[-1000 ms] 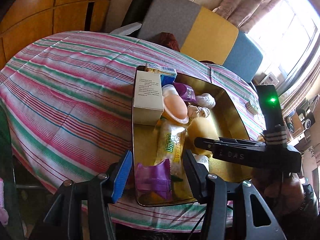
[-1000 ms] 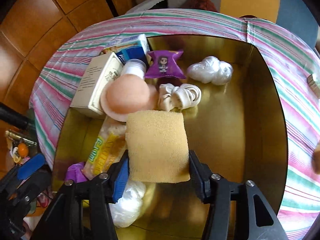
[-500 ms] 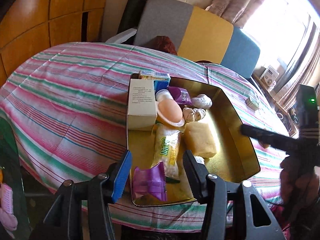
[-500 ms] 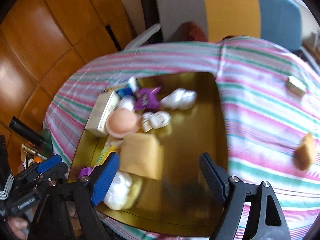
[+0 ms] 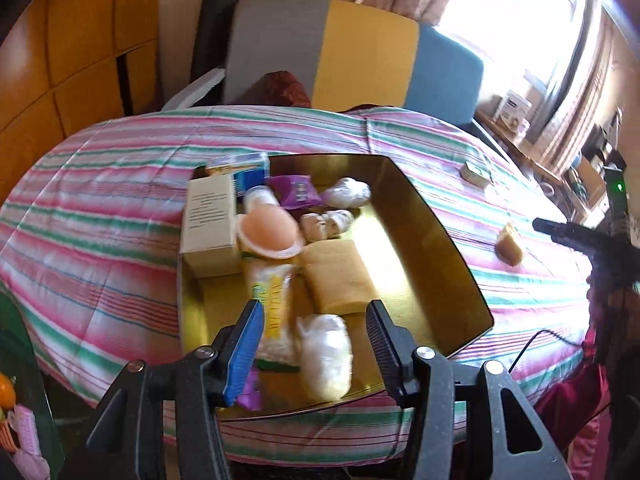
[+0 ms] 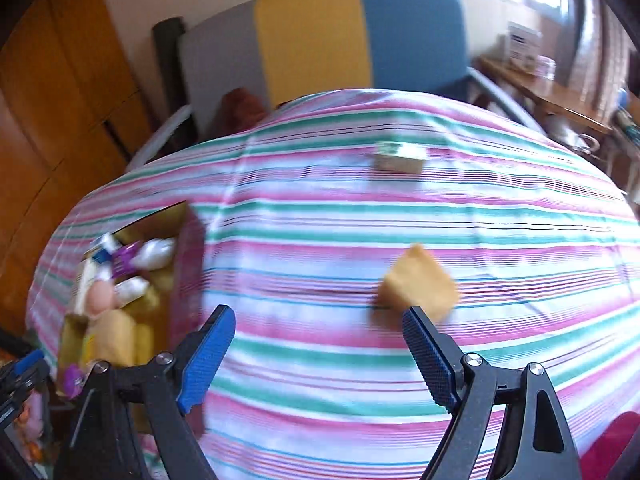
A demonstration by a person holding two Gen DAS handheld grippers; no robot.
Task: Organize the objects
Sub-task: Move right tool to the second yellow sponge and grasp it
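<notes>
A gold tray [image 5: 440,240] on the striped tablecloth holds a yellow sponge [image 5: 336,276], a white box [image 5: 208,220], a pink-lidded cup [image 5: 268,232], purple packets, a snack bag and white wads. My left gripper [image 5: 314,334] is open and empty, above the tray's near end. My right gripper [image 6: 316,336] is open and empty over the cloth to the right of the tray [image 6: 188,248]. A small yellow sponge piece [image 6: 420,284] lies on the cloth just beyond its right finger; it also shows in the left wrist view [image 5: 509,244]. A small green-white box [image 6: 400,158] lies farther back.
A grey, yellow and blue chair [image 5: 360,52] stands behind the round table. Wooden panels [image 5: 60,60] are at the left. A side table with clutter [image 6: 560,96] is at the far right by the window. The right gripper's body [image 5: 588,240] shows at the right of the left wrist view.
My right gripper let go of the yellow sponge in the tray, opened, and swung right over the cloth toward the small sponge piece. My left gripper pulled back slightly, still open.
</notes>
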